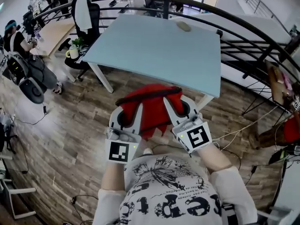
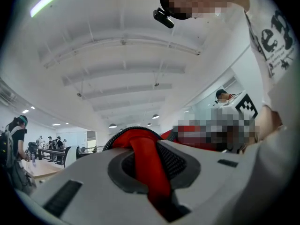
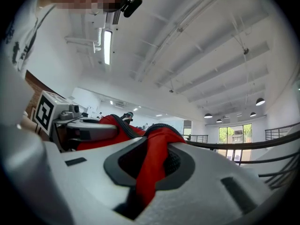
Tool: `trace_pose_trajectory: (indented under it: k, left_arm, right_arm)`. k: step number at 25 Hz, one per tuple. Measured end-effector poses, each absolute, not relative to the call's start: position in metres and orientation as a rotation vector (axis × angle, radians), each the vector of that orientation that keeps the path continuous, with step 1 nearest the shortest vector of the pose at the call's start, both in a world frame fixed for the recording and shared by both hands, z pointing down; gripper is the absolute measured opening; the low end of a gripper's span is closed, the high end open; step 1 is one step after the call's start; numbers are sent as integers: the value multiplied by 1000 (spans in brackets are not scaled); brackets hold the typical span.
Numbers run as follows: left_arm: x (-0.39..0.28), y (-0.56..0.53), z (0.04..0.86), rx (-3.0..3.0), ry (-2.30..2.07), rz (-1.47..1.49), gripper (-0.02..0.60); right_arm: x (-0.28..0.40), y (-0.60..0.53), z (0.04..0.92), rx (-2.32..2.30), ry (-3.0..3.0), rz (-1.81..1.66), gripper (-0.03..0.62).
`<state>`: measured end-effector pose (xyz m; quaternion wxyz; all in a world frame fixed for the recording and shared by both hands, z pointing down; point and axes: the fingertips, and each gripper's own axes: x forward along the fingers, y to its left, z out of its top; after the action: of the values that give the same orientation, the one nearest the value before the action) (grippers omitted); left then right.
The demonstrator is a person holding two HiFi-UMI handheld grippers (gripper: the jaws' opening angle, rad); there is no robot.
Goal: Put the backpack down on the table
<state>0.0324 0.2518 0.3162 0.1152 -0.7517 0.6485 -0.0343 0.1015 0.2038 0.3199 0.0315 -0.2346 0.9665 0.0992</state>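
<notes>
Short of the table (image 1: 154, 50) — left claw (image 1: 131, 110), right claw (image 1: 176, 108) grip backpack (image 1: 151, 100).

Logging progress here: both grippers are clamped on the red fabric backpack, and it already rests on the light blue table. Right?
Not quite. The left gripper and right gripper are both clamped on the red fabric backpack, but the head view shows it held in the air short of the light blue table, over the wooden floor.
</notes>
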Motion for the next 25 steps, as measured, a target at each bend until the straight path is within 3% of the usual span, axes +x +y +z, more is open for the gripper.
trace_pose_trajectory:
  k: [11, 25]
  left_arm:
    - [-57, 110, 297, -2280, 1840, -116, 53]
    - [-105, -78, 283, -2247, 1835, -125, 54]
  right_arm:
    - [16, 67, 299, -818, 2970, 261, 34]
    - [-31, -121, 282, -748, 2951, 276, 34]
